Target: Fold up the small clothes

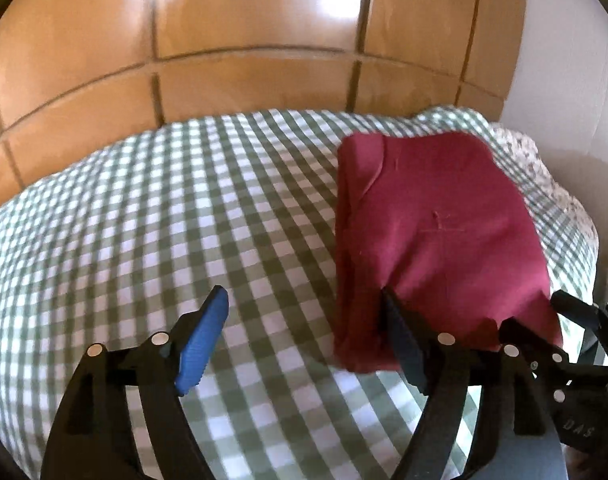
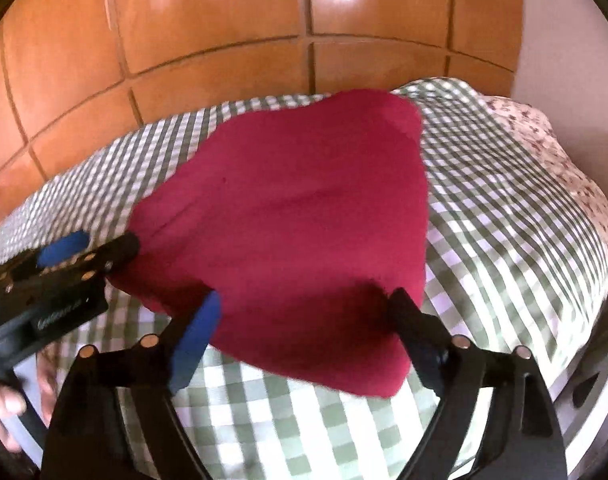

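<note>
**Both tools open over the folded red garment**

Our left tool (image 1: 304, 340) stands wide, its blue pad to one side and its dark finger just at the near left edge of the dark red, soft cotton garment (image 1: 435, 232); nothing is clamped between the jaws. Our right tool (image 2: 304, 340) is equally wide, straddling the near edge of the same garment without pinching it.

The garment lies as a compact folded block on the green-and-white checked bedspread (image 1: 164, 208), toward the bed's right side. We judge that the jaws stand apart because the fold is set down and the cloth is left to settle flat.

Beyond the bed we see a glossy orange-brown panelled wardrobe front (image 1: 244, 32), and a floral-print pillow (image 2: 551, 140) at the far right corner.

Much stays unclear. The frames are motion-blurred, so seams and the garment's type cannot be read. Its near edge is covered by our fingers, the layers underneath are hidden, and a hand (image 2: 4, 404) shows only partly at the right wrist view's lower left.
</note>
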Demonstrator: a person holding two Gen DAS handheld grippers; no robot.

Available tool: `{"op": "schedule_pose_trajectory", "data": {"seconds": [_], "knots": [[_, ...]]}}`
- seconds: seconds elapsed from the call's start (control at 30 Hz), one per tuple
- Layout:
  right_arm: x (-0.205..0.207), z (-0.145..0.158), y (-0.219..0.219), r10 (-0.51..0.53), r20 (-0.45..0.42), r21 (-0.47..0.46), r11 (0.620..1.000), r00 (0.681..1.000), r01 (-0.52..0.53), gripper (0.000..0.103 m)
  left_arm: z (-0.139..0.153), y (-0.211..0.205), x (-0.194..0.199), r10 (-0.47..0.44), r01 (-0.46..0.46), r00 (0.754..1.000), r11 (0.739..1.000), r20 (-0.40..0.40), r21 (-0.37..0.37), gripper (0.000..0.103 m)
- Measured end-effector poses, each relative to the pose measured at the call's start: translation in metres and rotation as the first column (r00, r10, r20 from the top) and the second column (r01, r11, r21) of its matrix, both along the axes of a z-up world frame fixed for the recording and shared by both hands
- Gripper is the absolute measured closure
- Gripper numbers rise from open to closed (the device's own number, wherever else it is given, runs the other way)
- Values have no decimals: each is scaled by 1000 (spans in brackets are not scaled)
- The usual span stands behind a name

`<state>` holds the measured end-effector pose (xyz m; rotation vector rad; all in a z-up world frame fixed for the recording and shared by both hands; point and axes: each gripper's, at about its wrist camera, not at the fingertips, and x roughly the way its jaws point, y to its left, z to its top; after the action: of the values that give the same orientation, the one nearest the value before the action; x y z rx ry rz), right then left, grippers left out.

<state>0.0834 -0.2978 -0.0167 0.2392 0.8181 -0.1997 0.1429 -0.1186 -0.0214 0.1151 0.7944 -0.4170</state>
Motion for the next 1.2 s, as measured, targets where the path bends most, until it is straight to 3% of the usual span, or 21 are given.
{"op": "schedule_pose_trajectory", "data": {"seconds": [0.2, 0.33, 0.7, 0.93, 1.2], "knots": [[-19, 12, 12, -72, 30, -36, 997, 997, 73, 7, 14, 17, -22, 52, -51, 998, 998, 47, -22, 14], [-24, 15, 19, -86, 49, -69, 994, 995, 90, 3, 17, 25, -32, 80, -79, 995, 997, 61, -22, 14], [-36, 15, 24, -180, 53, -127, 974, 982, 186, 2, 25, 31, -55, 117, -117, 985, 993, 125, -2, 11], [-46, 24, 23, -233, 100, -141, 959, 967, 245, 2, 27, 31, -62, 115, -118, 985, 993, 132, 12, 11], [-46, 27, 25, -241, 105, -144, 956, 965, 254, 2, 28, 32, -67, 127, -131, 981, 991, 145, 18, 4]]}}
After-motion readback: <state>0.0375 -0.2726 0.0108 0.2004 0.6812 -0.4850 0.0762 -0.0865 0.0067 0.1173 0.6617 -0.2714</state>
